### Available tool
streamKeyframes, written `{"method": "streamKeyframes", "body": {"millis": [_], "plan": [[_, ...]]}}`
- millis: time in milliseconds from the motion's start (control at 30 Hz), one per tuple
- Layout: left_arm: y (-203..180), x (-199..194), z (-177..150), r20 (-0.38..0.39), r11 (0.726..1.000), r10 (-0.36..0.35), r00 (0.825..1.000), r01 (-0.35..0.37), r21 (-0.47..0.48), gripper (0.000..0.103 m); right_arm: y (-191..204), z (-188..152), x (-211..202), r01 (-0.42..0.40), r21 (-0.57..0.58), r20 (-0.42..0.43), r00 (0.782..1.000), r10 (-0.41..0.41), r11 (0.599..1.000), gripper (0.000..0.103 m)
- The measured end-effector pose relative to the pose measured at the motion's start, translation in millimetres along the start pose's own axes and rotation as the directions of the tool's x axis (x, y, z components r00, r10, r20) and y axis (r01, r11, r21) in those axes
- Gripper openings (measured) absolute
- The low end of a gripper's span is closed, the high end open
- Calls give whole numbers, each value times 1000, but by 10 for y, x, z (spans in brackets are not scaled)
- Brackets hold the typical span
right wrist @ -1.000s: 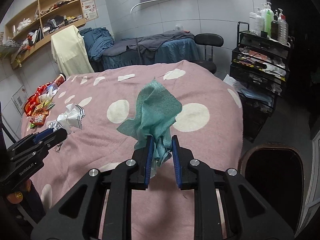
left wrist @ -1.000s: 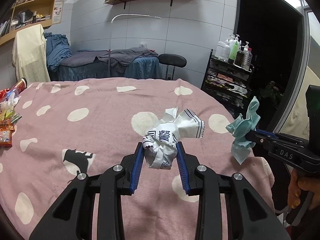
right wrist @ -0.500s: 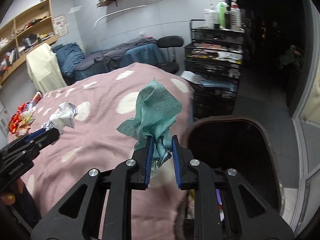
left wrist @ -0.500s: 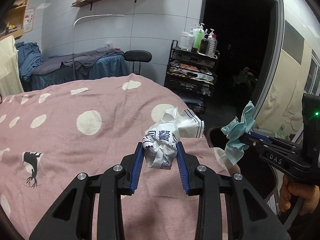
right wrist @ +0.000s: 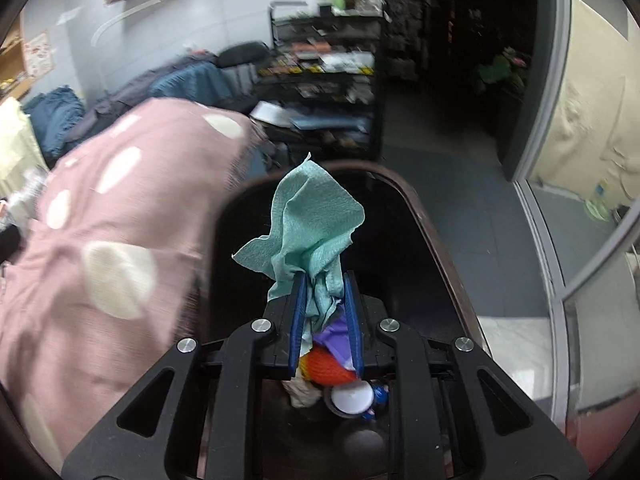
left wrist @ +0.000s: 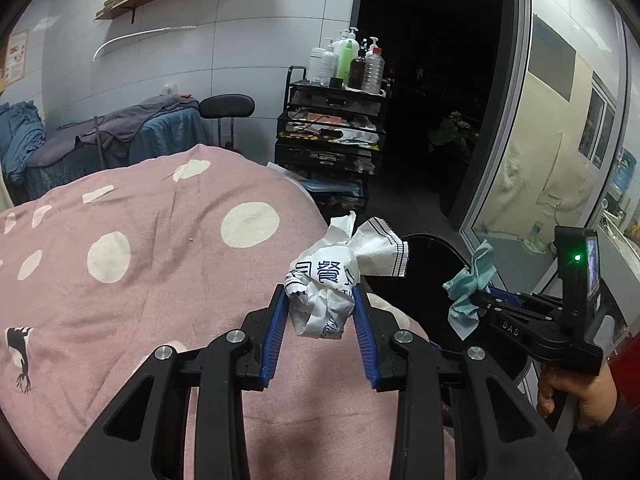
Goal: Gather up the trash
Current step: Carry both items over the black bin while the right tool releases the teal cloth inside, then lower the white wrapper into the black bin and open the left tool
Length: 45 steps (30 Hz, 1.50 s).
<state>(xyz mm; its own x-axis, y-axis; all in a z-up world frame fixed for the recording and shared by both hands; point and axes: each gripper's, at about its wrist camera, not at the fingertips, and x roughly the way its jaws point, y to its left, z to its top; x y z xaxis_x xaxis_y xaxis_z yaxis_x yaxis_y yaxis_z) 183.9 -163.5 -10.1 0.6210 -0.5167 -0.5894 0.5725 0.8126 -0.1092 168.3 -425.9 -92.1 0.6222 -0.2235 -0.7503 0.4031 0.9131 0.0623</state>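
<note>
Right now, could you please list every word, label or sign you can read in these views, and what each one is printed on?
"DAS": on the right gripper body.
"餐": on the crumpled white wrapper; its other characters are cut off by creases.
Wall poster: too small to read.
Bottles on the cart: labels unreadable.

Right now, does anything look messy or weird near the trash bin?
Nothing stands out. Both grippers hold trash: a crumpled white wrapper and a teal wipe, which hangs over the dark bin.
</note>
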Motion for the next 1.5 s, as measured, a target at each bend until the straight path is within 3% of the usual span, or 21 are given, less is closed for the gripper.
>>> {"method": "streamKeyframes", "body": {"millis": [467,533,600,667,800,1000,1200,1500], "plan": [[-216,171,-24,-47,998,-37,998,39,40,33,-210,-275,561,89,17,-173,981,-85,996,21],[-230,191,-27,-53,998,-40,998,42,43,33,-219,-310,604,94,22,-187,978,-88,995,29],[-249,208,-32,-59,998,-42,997,45,46,33,-225,-315,644,96,23,-194,977,-90,995,43],[-268,221,-37,-65,998,-45,997,49,48,33,-218,-349,644,95,20,-186,978,-90,995,65],[-299,240,-38,-75,997,-52,996,56,57,33,-195,-358,587,108,8,-157,982,-105,994,82],[-391,295,-32,-92,994,-62,994,70,82,33,-218,-288,456,90,29,-113,990,-86,996,84],[-547,429,1,-135,988,-85,987,101,120,33,-292,-174,170,92,80,-14,996,-91,993,85],[-893,747,-15,-244,972,-119,962,163,170,33,-622,-18,-366,131,209,141,976,-163,969,89]]}}
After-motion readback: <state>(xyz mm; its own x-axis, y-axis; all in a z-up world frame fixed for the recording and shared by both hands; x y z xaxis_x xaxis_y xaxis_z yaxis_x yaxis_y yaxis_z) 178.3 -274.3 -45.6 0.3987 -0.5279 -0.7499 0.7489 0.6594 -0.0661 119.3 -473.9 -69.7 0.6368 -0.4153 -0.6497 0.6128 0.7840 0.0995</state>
